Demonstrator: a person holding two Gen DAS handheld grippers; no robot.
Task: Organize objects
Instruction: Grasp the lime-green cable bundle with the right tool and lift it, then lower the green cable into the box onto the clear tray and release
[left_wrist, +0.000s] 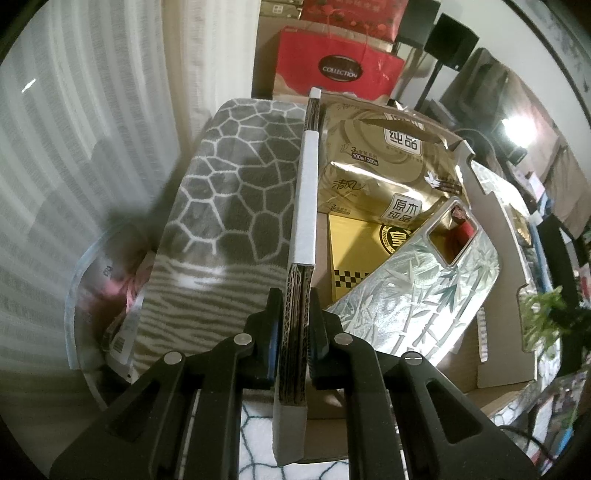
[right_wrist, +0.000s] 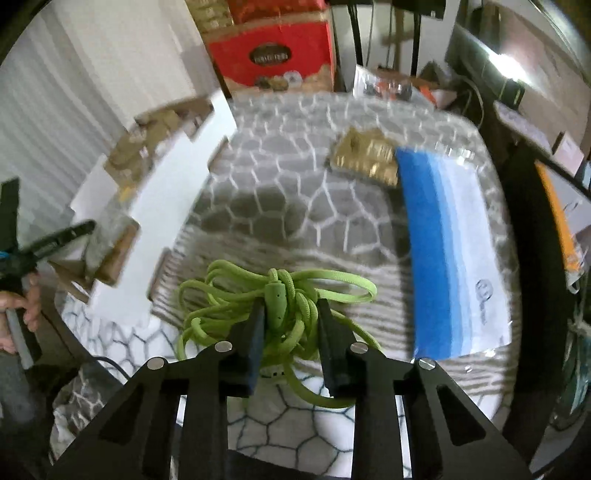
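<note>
Green cord (right_wrist: 284, 310), a braided tangled bundle, is lying on the grey patterned mat (right_wrist: 295, 192), bracketed and pinched by the right gripper (right_wrist: 290, 321). Left gripper (left_wrist: 295, 314) is clamping the corrugated cardboard box wall (left_wrist: 304, 192).

Light: dim room, bright lamp (left_wrist: 517, 127) glaring upper right.
Blur: right wrist view smeared (left sharp).
Edges: fisheye-bent, vignetted.
</note>
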